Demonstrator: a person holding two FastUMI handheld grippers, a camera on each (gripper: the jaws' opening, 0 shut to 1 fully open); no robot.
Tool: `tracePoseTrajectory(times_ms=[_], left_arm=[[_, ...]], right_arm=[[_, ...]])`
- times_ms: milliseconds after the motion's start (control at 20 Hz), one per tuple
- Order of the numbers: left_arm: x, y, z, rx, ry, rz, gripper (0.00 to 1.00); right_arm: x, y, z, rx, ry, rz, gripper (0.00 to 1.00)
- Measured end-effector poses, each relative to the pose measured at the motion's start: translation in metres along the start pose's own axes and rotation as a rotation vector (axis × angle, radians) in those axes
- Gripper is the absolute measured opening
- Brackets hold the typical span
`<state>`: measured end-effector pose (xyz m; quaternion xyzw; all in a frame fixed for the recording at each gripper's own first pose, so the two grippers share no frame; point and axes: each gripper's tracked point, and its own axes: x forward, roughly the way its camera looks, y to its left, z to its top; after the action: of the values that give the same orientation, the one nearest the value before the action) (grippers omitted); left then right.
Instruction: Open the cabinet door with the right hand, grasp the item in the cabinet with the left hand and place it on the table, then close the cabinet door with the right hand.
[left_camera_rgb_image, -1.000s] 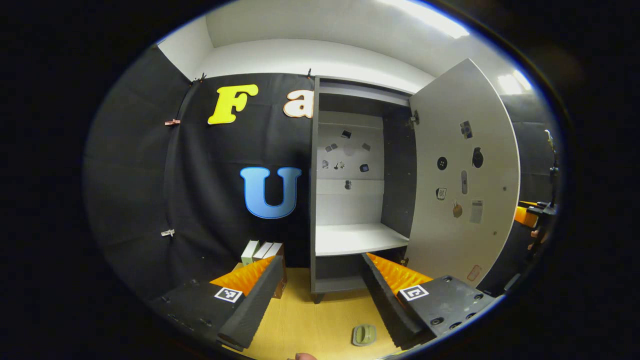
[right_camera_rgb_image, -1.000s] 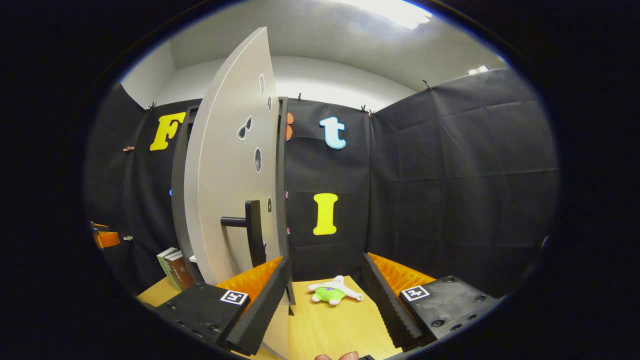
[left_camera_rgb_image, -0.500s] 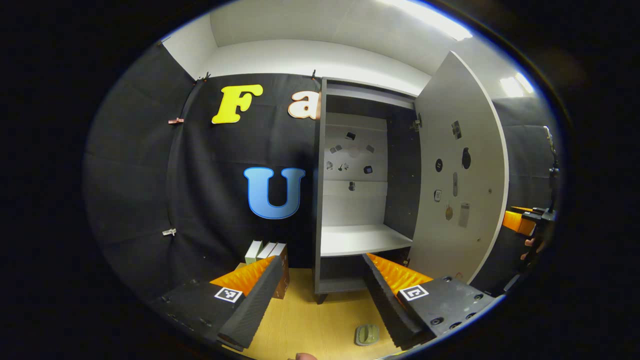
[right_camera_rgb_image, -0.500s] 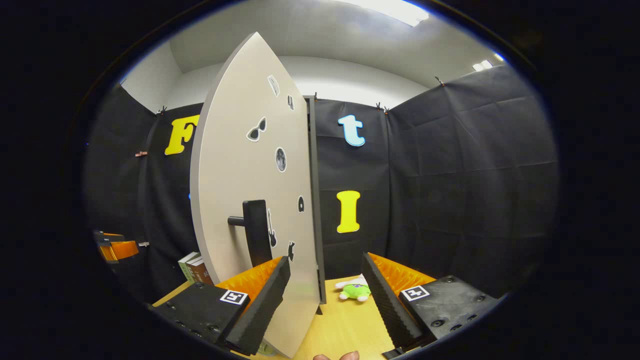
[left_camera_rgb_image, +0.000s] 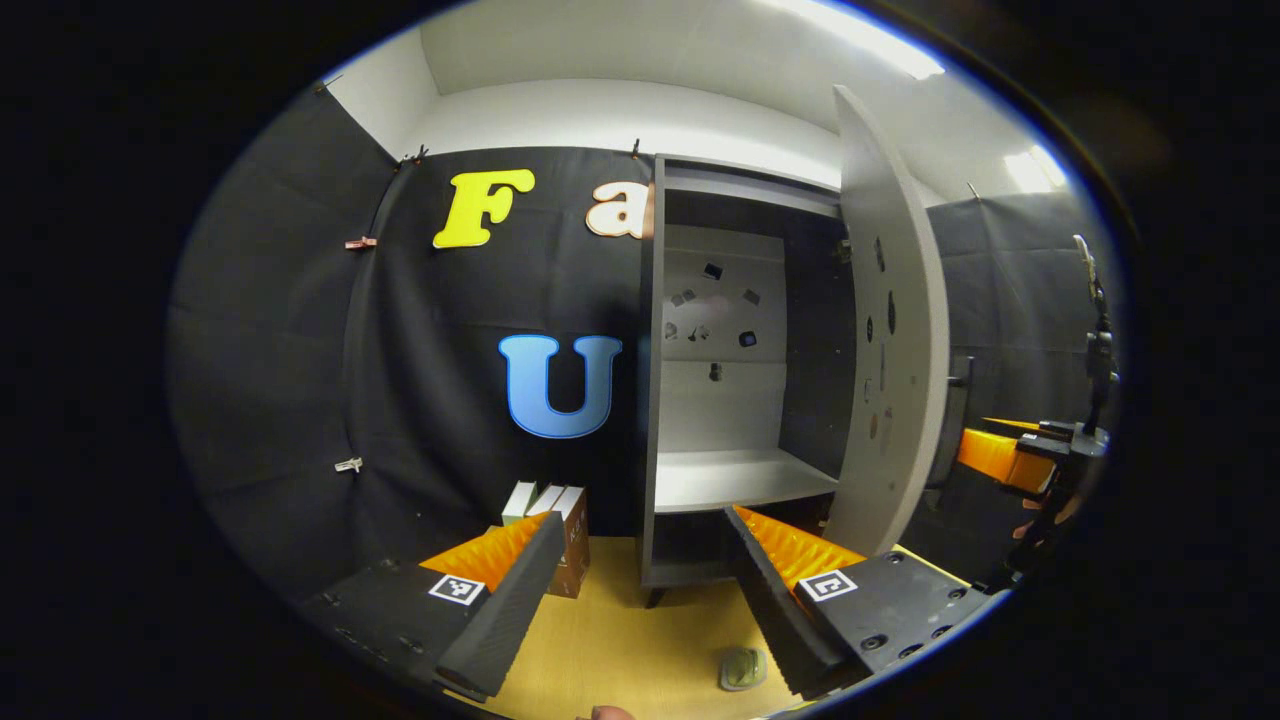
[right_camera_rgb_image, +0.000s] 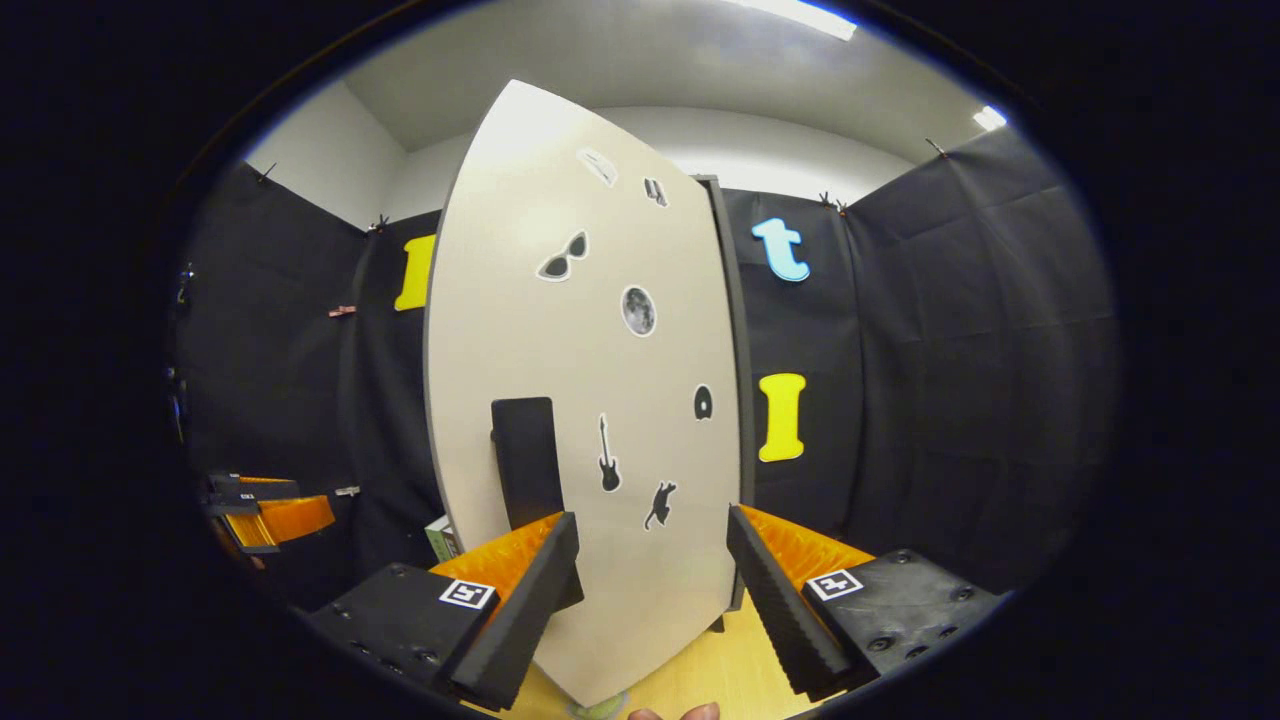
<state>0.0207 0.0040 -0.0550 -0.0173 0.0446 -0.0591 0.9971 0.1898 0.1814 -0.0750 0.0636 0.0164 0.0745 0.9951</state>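
The grey cabinet stands against the back wall with its door about half shut, nearly edge-on in the left gripper view. Its white shelf shows inside. A small green item lies on the wooden table just inside my left gripper's right finger. My left gripper is open and holds nothing. In the right gripper view the door's outer face, dotted with stickers, is close ahead, with its black handle just above my left finger. My right gripper is open in front of the door.
Boxes or books stand on the table left of the cabinet. The right gripper and the hand holding it show behind the door's edge. The left gripper appears far left in the right gripper view.
The door has swung from wide open to about half shut. The right gripper has turned to face the door's outer side, and the green-and-white plush toy is now hidden behind the door.
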Motion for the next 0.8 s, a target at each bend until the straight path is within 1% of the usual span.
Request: tracePoseTrajectory(times_ms=[50, 150, 250, 400, 500, 800], left_arm=[[0.000, 0.001, 0.000, 0.001, 0.000, 0.002, 0.99], [0.001, 0.000, -0.001, -0.002, 0.003, 0.008, 0.98], [0.001, 0.000, 0.000, -0.005, 0.003, 0.010, 0.99], [0.000, -0.004, 0.002, -0.001, -0.004, 0.010, 0.99], [0.000, -0.006, 0.007, 0.001, -0.016, 0.013, 0.97], [-0.001, -0.016, 0.013, 0.013, -0.023, 0.008, 0.99]], right_arm=[[0.001, 0.006, -0.001, 0.001, 0.003, 0.016, 0.98], [0.000, 0.013, -0.002, -0.003, 0.001, 0.036, 0.98], [-0.001, 0.011, -0.003, -0.016, 0.003, 0.035, 0.98], [-0.004, 0.004, -0.002, -0.018, 0.002, 0.013, 0.98], [-0.006, -0.001, 0.001, -0.004, -0.001, -0.004, 0.98], [-0.013, -0.026, 0.007, -0.023, -0.019, -0.058, 0.98]])
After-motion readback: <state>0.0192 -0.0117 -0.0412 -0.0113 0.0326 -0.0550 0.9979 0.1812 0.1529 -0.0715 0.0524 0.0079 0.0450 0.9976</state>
